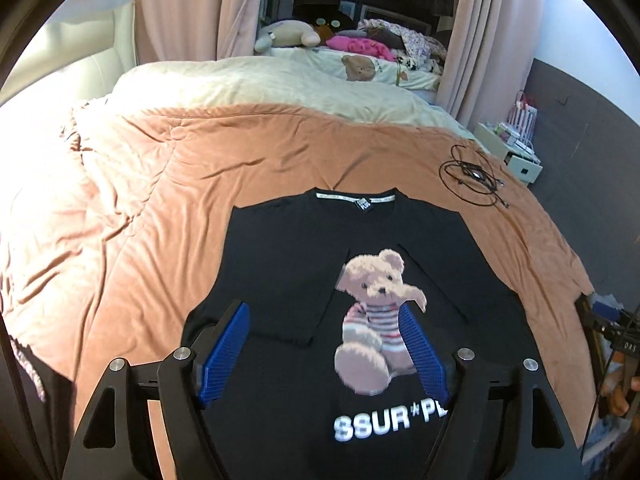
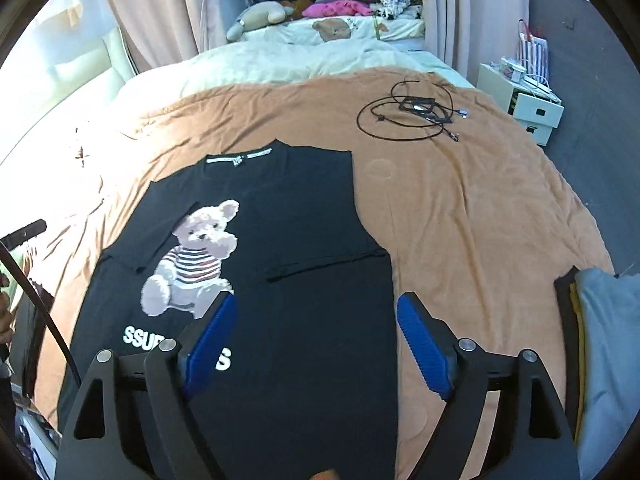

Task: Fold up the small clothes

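Note:
A black T-shirt point(image 1: 288, 264) with a teddy-bear print and white lettering lies flat on the orange-brown bedspread point(image 1: 160, 200), collar away from me, both sleeves folded in over the chest. My left gripper point(image 1: 324, 316) hovers above its lower half, open, blue pads wide apart with nothing between them. In the right wrist view the same shirt point(image 2: 304, 216) lies below my right gripper point(image 2: 316, 308), which is also open and empty above the shirt's right side.
A coil of black cables point(image 2: 416, 114) lies on the bedspread point(image 2: 480, 208) to the right of the shirt. A white nightstand point(image 2: 528, 104) stands beside the bed. Folded clothes point(image 2: 600, 340) sit at the right edge. Pillows and plush toys lie beyond.

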`<state>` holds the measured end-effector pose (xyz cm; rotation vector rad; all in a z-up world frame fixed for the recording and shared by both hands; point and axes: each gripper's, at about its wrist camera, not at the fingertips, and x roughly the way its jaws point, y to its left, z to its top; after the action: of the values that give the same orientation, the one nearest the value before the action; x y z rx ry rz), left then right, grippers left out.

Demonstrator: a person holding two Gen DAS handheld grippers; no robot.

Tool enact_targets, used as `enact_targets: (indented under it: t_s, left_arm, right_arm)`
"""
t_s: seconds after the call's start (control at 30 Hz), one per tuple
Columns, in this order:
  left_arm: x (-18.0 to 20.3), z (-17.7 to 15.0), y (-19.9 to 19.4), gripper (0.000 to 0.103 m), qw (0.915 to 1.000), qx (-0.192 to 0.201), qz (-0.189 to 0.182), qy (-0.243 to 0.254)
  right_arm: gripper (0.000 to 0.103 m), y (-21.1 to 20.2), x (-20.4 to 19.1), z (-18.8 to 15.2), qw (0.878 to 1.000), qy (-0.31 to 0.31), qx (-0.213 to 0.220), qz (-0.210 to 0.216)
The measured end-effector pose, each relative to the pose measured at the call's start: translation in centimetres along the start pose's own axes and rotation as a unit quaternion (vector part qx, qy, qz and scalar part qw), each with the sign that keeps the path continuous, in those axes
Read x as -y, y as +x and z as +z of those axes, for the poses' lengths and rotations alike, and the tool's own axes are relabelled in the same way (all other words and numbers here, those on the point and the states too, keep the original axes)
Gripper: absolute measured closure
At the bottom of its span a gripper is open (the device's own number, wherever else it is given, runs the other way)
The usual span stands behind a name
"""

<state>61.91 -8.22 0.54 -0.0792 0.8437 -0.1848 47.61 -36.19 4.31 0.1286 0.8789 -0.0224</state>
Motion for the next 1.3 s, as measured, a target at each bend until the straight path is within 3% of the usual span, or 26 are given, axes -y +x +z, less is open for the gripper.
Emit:
enact_targets:
  t_s: [0.1, 0.67, 0.77, 0.8, 1.3]
  left_arm:
    - [-0.6, -1.2, -2.2, 0.000, 0.9999, 0.008, -0.006, 0.004]
    - [-3.5, -9.6, -13.2, 0.000, 0.9986, 0.052, -0.009, -0.006]
    - [-3.5, -11.5, -15.0, 0.000, 0.9981, 0.060, -0.011, -0.003]
    - [-3.5, -12.2, -15.6, 0.000, 0.9980, 0.063, -0.012, -0.003]
    - [-5.3, -23.8, -22.4, 0.000, 0.9961, 0.082, -0.023, -0.023]
  right_arm:
    - [0.008, -1.0, -0.5, -1.1, 1.000, 0.006, -0.009, -0.003]
    - [0.008, -10.0, -1.7, -8.0, 1.000, 0.016, 0.008, 0.000]
    - [0.007, -12.2, -1.8, -10.2, 0.999, 0.026, 0.022, 0.008]
    - [0.000, -12.9, -1.8, -11.0, 0.999, 0.032, 0.026, 0.012]
    - [0.000, -19.2, -0.5, -23.1, 0.998, 0.039, 0.037, 0.029]
